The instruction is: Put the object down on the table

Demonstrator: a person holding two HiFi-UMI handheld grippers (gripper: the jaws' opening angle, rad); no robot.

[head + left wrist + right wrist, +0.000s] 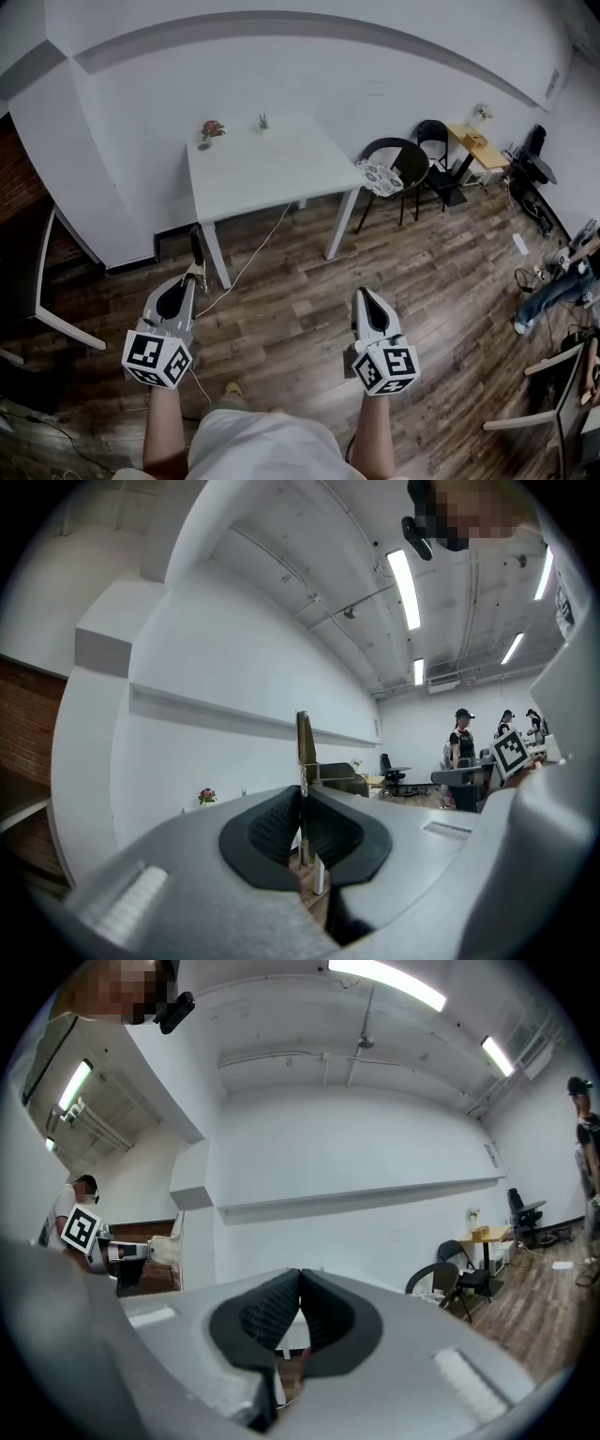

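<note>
Your forearms [165, 424] reach out from the near edge of the head view, each carrying a gripper. Your left gripper [194, 277] has its jaws clamped on a thin dark strip [197, 247] that juts out past the fingertips and shows edge-on in the left gripper view [305, 747]. You are holding that strip over the wooden floor [441, 281], on the near side of the white table [272, 173] and not resting on it. Your right gripper [364, 294] has its jaws closed flat against each other, with nothing between them. On the table's far edge sit a small red-flowered plant [212, 129] and a smaller green one [263, 121]. A black chair [405, 161] stands to the right.
</note>
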